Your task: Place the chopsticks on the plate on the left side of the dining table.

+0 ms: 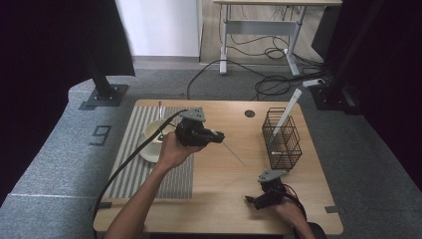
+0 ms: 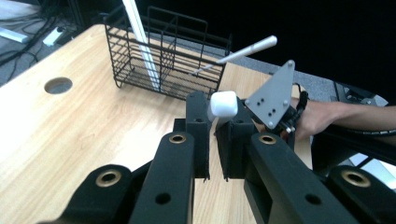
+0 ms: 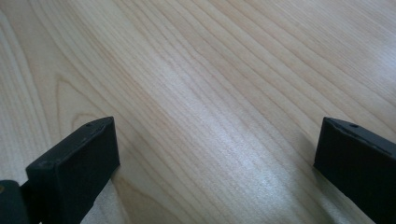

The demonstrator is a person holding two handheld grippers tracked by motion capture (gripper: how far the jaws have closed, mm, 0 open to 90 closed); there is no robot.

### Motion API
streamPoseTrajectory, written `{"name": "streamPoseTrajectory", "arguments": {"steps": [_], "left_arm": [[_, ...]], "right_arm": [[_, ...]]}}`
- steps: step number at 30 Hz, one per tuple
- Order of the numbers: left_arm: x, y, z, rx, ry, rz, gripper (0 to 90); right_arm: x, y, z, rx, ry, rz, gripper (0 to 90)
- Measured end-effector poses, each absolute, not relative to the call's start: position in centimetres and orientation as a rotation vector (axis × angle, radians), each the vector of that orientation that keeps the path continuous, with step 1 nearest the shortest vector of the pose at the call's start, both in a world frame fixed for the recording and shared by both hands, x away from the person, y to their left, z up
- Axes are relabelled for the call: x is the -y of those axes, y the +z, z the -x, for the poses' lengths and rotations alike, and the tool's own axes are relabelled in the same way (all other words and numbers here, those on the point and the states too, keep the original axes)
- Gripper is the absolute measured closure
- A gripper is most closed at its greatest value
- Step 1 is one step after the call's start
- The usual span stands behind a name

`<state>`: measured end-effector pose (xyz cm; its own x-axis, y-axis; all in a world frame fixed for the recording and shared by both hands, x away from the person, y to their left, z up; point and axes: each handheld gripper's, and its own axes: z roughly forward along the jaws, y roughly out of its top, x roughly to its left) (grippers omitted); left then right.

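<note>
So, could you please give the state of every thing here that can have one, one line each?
Left tongs: shut on a white utensil.
White utensil: held in the air, thin end pointing towards the basket.
Right tongs: open, nothing between them, low over the table.
Wire basket: upright, two white utensils leaning inside.
Cup: upright on its saucer.
</note>
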<state>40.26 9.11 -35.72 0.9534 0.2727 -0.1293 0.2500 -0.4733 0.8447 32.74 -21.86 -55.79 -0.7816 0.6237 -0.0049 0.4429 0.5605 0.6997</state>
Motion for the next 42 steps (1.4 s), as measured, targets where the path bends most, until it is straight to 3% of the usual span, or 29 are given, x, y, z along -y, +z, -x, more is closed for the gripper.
{"name": "streamPoseTrajectory", "arguments": {"steps": [19, 28, 35, 36, 42], "left_arm": [[-8.8, -39.0, -39.0, -0.351, -0.037, -2.087, 83.6], [-8.2, -39.6, -38.9, -0.346, -0.092, -2.083, 83.6], [-8.1, -39.7, -38.8, -0.339, -0.111, -2.078, 83.6], [-8.1, -39.7, -38.8, -0.339, -0.111, -2.079, 83.6], [-8.2, -39.6, -38.7, -0.338, -0.108, -2.088, 83.6]], "right_arm": [[20.6, -53.3, -33.7, -2.470, 1.182, -0.839, 2.8], [19.3, -52.1, -34.4, -2.454, 1.244, -0.786, 22.0], [18.6, -51.7, -34.6, -2.507, 1.283, -0.719, 55.5], [18.6, -51.7, -34.6, -2.507, 1.283, -0.719, 55.5], [18.4, -51.5, -34.5, -2.527, 1.290, -0.687, 74.8]]}}
